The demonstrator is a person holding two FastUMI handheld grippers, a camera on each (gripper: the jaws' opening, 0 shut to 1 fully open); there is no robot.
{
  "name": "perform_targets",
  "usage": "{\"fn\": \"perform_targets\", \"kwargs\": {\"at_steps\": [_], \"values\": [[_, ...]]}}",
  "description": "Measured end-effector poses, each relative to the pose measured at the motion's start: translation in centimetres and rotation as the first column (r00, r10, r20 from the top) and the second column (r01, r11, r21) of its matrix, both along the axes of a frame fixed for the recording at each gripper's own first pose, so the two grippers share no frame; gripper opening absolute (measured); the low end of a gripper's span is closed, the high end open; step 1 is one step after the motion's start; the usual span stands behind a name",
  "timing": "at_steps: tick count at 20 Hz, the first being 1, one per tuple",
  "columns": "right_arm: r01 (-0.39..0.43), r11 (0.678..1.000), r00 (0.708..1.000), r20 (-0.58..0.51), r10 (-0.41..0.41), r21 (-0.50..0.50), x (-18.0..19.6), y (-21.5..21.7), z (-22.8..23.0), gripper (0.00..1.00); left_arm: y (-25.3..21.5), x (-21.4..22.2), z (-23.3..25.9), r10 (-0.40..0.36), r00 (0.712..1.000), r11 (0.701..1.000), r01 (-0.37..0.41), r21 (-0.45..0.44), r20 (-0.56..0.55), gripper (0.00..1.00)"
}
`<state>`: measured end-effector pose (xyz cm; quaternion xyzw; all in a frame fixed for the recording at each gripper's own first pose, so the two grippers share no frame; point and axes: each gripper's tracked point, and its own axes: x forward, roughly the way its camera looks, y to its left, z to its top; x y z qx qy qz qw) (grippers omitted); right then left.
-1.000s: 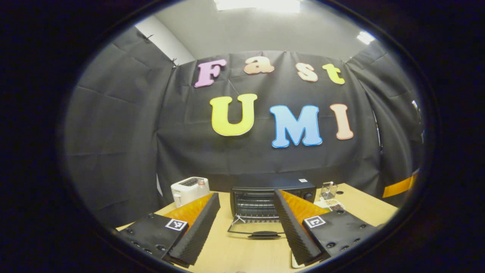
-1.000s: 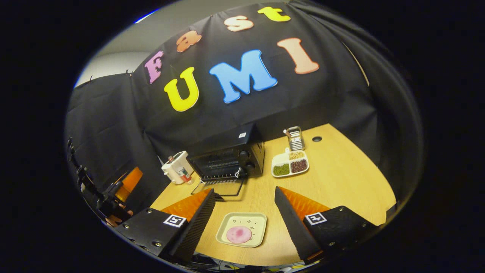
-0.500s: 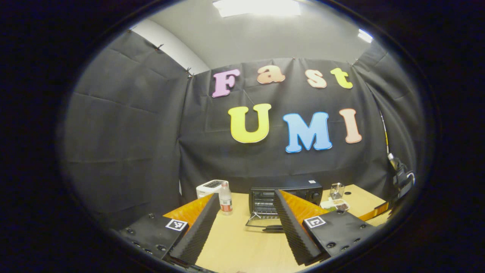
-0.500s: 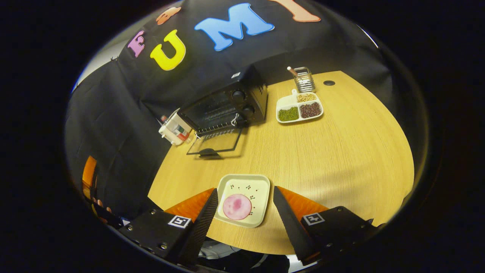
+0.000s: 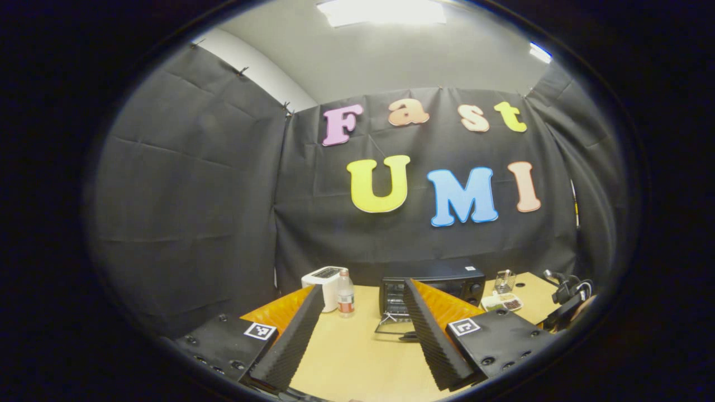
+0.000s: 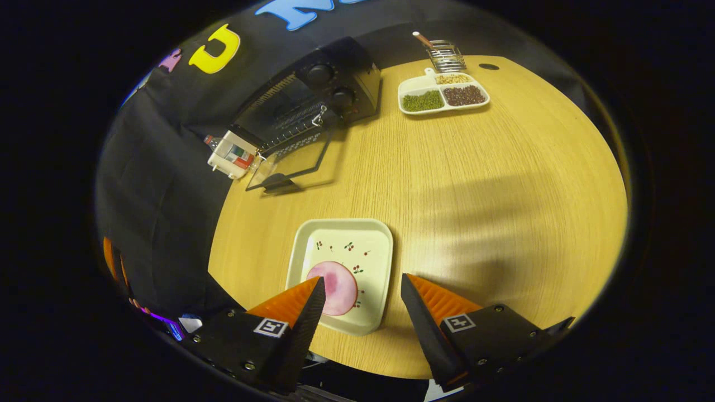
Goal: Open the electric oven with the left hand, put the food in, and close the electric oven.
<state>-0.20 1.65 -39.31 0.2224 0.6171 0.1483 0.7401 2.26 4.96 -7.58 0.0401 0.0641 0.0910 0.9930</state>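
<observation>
The black electric oven (image 5: 433, 283) stands at the back of the wooden table, its glass door (image 5: 397, 330) folded down flat. My left gripper (image 5: 363, 286) hangs open well back from it, holding nothing. From above, the oven (image 6: 313, 103) and its lowered door (image 6: 290, 164) lie at the upper left. A square cream plate (image 6: 357, 234) carries a round pink slice of food (image 6: 338, 285) near the table's front edge. My right gripper (image 6: 361, 278) is open just above the plate's near half, one finger over the food's edge, the other past the plate's right rim.
A white toaster (image 5: 321, 281) and a small bottle (image 5: 345, 301) stand left of the oven. A divided dish of beans (image 6: 444, 95) and a wire holder (image 6: 444, 54) sit to its right. The right gripper with its hand (image 5: 567, 298) shows at the table's right edge.
My left gripper has drawn back from the open oven, which now looks smaller. My right gripper has tipped downward and closed in on the plate.
</observation>
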Motion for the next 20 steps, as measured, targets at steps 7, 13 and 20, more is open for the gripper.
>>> {"fn": "perform_targets", "kwargs": {"at_steps": [7, 13, 20], "values": [[0.011, 0.998, 0.995, -0.097, -0.016, -0.056, -0.5, -0.4, -2.4, 0.35, 2.0, 0.4, -0.8, 0.026, 1.0, 1.0, -0.026, -0.012, -0.006, 1.0], [-0.004, 0.994, 0.992, -0.125, -0.01, -0.111, -0.5, 0.7, -6.0, 0.34, 3.1, 1.5, -0.5, 0.034, 0.999, 0.999, -0.034, -0.031, 0.008, 1.0], [0.019, 0.998, 0.99, -0.139, -0.028, -0.065, -0.4, 0.2, -4.2, 0.0, 3.2, 2.7, 0.1, 0.009, 1.0, 1.0, -0.008, -0.03, 0.028, 1.0]]}}
